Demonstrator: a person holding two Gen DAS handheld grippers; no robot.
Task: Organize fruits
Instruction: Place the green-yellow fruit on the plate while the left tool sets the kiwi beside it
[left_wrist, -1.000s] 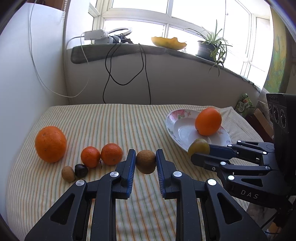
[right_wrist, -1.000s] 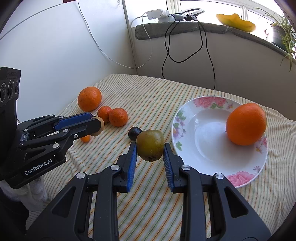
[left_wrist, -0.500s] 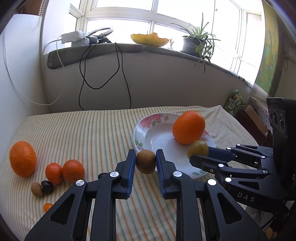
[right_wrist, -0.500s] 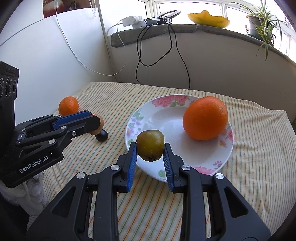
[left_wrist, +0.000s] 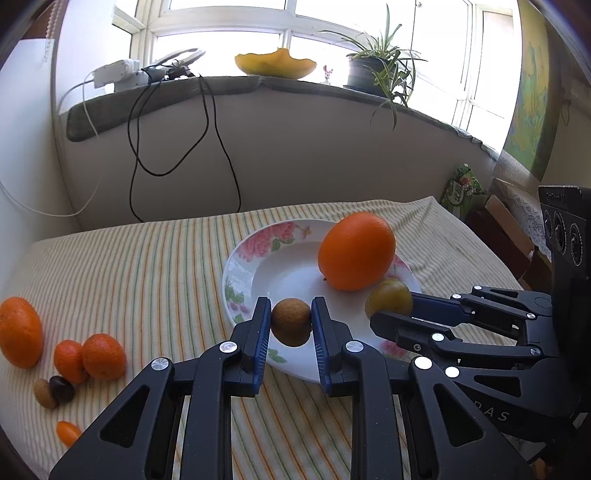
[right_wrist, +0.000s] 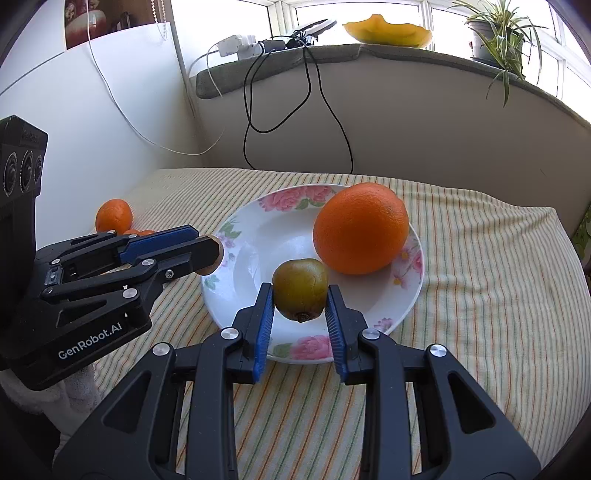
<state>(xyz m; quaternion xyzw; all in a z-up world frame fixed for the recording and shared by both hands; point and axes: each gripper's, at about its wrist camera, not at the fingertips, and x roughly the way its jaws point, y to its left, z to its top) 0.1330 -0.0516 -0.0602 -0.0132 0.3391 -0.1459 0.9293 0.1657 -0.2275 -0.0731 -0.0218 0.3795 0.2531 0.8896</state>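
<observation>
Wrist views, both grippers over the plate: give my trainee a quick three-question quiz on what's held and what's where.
1. True or false: the left gripper is empty.
2. What already lies on the floral plate?
A. two mandarins
B. one large orange
C. nothing
3. Fill in: the right gripper is shut on a ____ fruit.

Key
1. False: it is shut on a small brown fruit.
2. B: the large orange rests on the plate; the mandarins lie on the striped cloth.
3. Greenish-brown: a greenish-brown fruit sits between its pads.
</observation>
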